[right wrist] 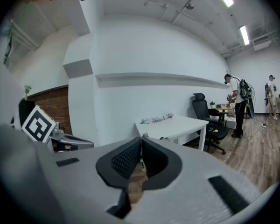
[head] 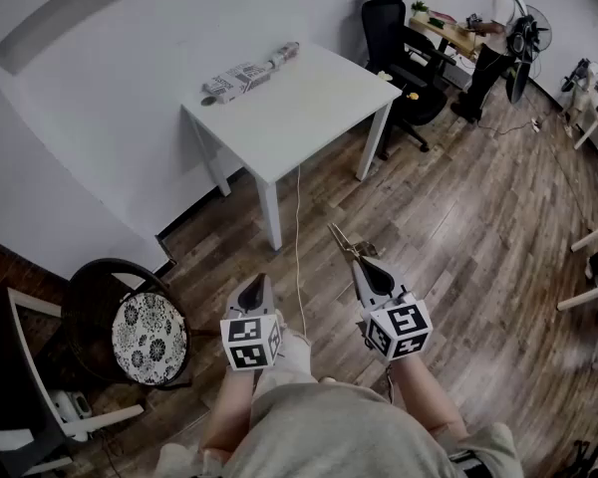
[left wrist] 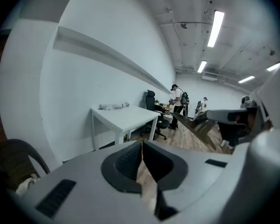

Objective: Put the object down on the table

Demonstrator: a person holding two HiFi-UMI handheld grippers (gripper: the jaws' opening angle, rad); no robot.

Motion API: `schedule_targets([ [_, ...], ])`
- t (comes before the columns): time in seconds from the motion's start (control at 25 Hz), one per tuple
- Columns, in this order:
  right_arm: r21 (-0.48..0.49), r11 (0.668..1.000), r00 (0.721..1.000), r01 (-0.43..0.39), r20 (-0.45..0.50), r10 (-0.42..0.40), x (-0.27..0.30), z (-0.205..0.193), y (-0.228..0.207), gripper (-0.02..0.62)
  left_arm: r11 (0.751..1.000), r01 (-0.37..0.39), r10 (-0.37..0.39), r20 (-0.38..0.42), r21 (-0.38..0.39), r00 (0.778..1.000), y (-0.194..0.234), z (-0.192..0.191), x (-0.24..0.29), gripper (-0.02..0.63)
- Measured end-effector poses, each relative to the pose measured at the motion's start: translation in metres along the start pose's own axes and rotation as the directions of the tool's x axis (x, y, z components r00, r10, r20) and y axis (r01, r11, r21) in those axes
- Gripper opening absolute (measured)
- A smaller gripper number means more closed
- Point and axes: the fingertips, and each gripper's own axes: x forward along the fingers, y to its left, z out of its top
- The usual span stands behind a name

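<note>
A room with a wood-plank floor (head: 458, 227) and a plain white wall, seen from steeply above.

At the far left stands one dark round chair (head: 90, 307) with one flower-patterned cushion (head: 149, 339) on its seat. Further in, against the wall, is one white table (head: 309, 108). One wrapped bundle (head: 244, 76) lies along its back left edge, and the rest of the top is bare. One white cable (head: 299, 237) runs across the floor from under the table towards the person.

There are two grippers, each carrying one marker cube. The left gripper (head: 260, 283) has its dark pads pressed together at the tips with nothing between them. The right gripper (head: 360, 264) is closed on one slim pointed tool (head: 341, 239). The tool is thin and metallic, with a brownish part near the jaws and a sharp tip pointing up and left towards the table. It looks like scissors or tongs, but which cannot be told. It hangs in the air over the floor, in front of the table and well apart from the tabletop.

To the right stand one black office chair (head: 394, 38) and, behind it, one person (head: 493, 28) at a desk. The gripper views show a second person farther back.
</note>
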Motion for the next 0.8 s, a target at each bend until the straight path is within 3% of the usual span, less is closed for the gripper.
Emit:
schedule_targets([
  [0.12, 0.010, 1.000, 1.000, 0.010, 0.013, -0.010, -0.051, -0.012, 0.002, 0.008, 0.999, 0.047, -0.047, 0.008, 0.000, 0.999, -0.049, -0.021, -0.039, 0.010],
  [0.24, 0.031, 0.999, 1.000, 0.013, 0.014, -0.014, -0.090, -0.025, 0.008, 0.008, 0.999, 0.043, -0.043, -0.004, 0.012, 0.999, -0.074, -0.041, -0.075, 0.010],
  [0.52, 0.043, 0.999, 1.000, 0.006, 0.028, -0.007, -0.134, -0.034, 0.026, 0.008, 1.000, -0.008, 0.008, 0.000, 0.008, 1.000, -0.073, -0.056, -0.121, 0.011],
  [0.8, 0.007, 1.000, 0.998, 0.005, 0.059, -0.006, -0.151, -0.030, 0.024, 0.008, 1.000, 0.004, -0.005, 0.038, 0.024, 0.999, -0.092, -0.053, -0.128, 0.010],
])
